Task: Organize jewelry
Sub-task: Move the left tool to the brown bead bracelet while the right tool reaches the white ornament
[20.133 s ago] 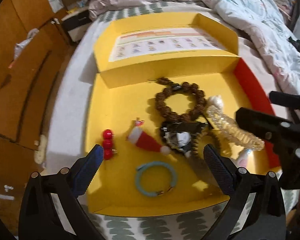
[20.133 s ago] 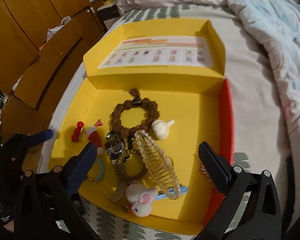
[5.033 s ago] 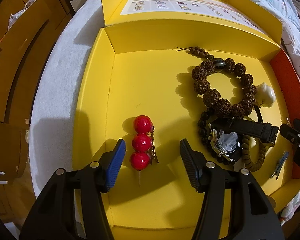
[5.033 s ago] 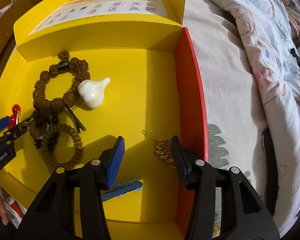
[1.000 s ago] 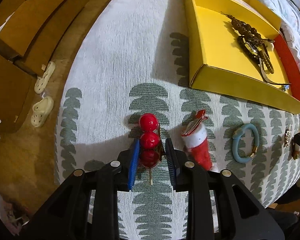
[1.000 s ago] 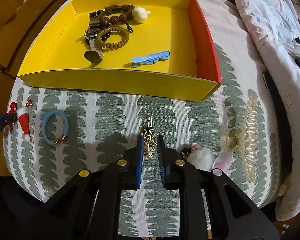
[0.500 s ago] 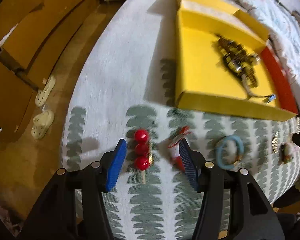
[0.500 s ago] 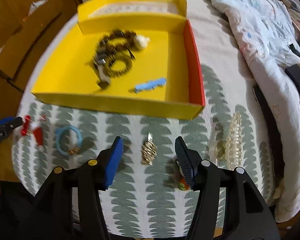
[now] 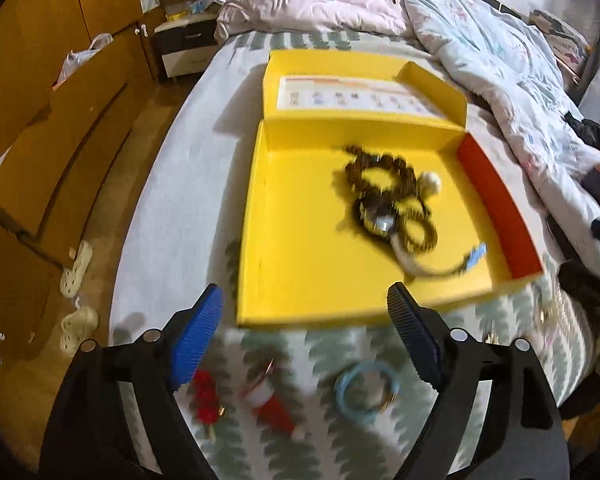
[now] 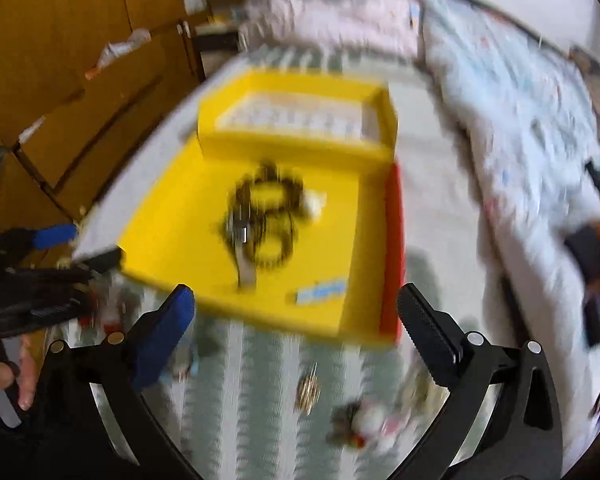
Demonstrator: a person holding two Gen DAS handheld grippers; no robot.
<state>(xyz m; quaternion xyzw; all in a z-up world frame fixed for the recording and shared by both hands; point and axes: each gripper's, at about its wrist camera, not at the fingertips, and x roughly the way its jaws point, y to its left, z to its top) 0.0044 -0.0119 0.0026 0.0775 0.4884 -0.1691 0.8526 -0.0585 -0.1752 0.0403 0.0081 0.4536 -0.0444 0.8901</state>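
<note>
Tray: my left view's yellow box (image 9: 300,280), centre frame, holds tangled brown bead bracelets (image 9: 384,196), a watch, a blue clip (image 9: 475,257).
Bedspread: lower frame, red bead pin (image 9: 205,400), blue bangle (image 9: 366,392); gold earring (image 10: 308,390), blurred.
Tools: my left gripper (image 9: 306,340) and right gripper (image 10: 296,340) gape wide, empty.

Right wrist view is pretty much all motion smear: the dark tangle (image 10: 266,216) in the yellow box (image 10: 172,240) could be beads or a strap, can't tell. The gold thing (image 10: 308,390) on the bed is too streaky to read (the fluffy white lump (image 10: 366,420) too). Left view's red beads (image 9: 206,398) are soft, partly behind the left hand-held gripper (image 9: 306,340).
</note>
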